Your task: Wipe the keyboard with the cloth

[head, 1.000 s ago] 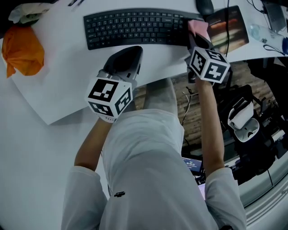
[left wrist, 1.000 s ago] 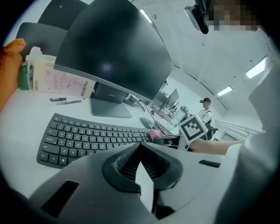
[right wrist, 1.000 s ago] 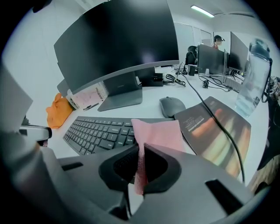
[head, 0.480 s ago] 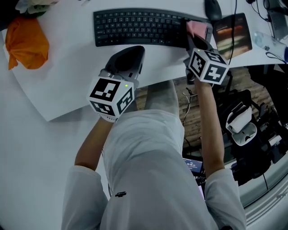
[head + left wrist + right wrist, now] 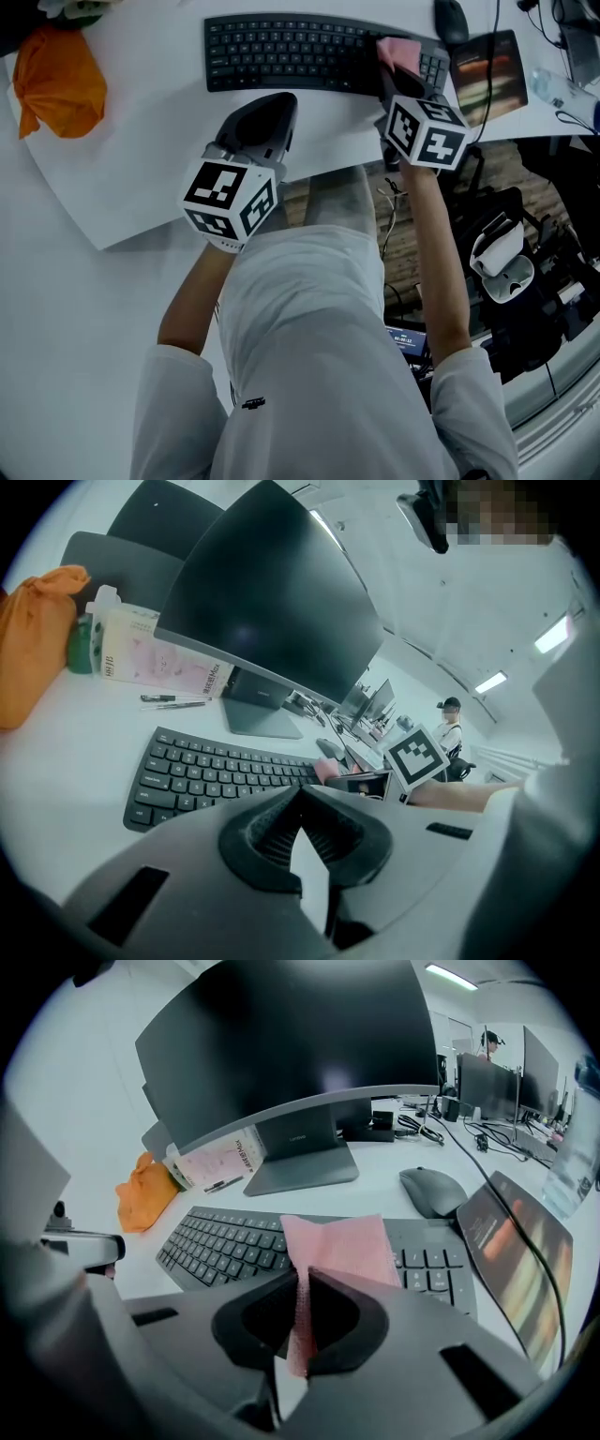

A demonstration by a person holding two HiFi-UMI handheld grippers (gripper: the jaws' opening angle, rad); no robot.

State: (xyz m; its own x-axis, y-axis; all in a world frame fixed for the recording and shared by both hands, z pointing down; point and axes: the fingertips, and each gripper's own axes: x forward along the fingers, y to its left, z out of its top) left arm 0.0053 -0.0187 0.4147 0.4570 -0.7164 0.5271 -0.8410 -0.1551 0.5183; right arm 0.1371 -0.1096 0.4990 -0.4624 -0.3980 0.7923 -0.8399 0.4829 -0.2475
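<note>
Pinches a thin pink woven cloth (image 5: 342,1241) edge-on in the right hand-held gripper (image 5: 302,1283), jaws pressed together on its fold, loose end fanning forward. Lays that loose end on the right-hand keys of the flat black curved keyboard (image 5: 291,52), upper centre of the head view, just left of the number pad. Finds the keyboard straight ahead of and below those jaws, touching through the cloth as far as can be judged. Reads its long axis as left to right across the frame, with most of the keys stretching away to the left of the cloth.

Holds the left hand-held gripper (image 5: 267,117) at centre frame, over the near edge of the white desk (image 5: 94,187), just short of the keyboard, jaws together on nothing.

Puts the right gripper far nearer and in place. Calls, by judgement, for a drag leftward along the key rows.

Shows one container only: a bunched orange fabric bag (image 5: 56,80) at upper left, well apart from the keyboard, contents hidden. Leaves a dark mouse (image 5: 450,17) and a dark glossy pad (image 5: 485,67) at upper right, just beside the keyboard's right end.
</note>
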